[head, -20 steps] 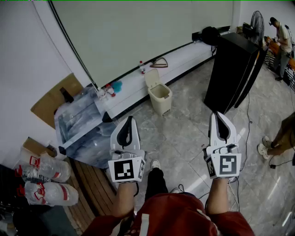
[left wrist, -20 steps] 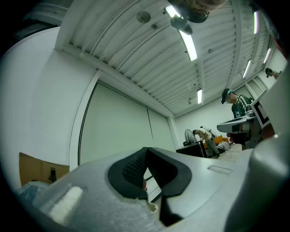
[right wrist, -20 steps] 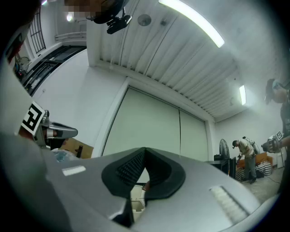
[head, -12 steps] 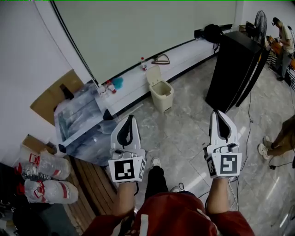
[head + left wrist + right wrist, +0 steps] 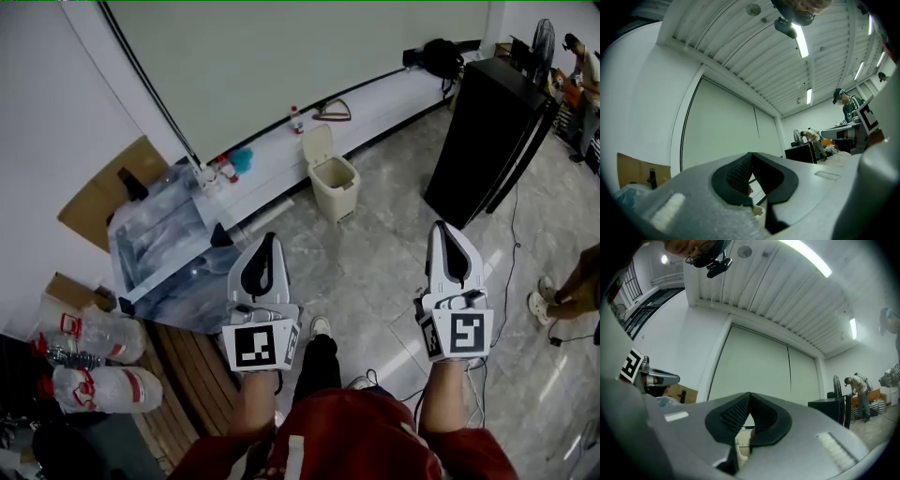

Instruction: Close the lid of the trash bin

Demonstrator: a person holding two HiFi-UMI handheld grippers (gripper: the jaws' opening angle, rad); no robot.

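Left gripper and right gripper stayed closed, empty. Trash bin at 12 o'clock shifted slightly in view, still well apart; lid stood upright: approach barely begun.

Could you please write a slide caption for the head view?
Left hand-held gripper and right hand-held gripper, both shut, face the beige trash bin, lid up.
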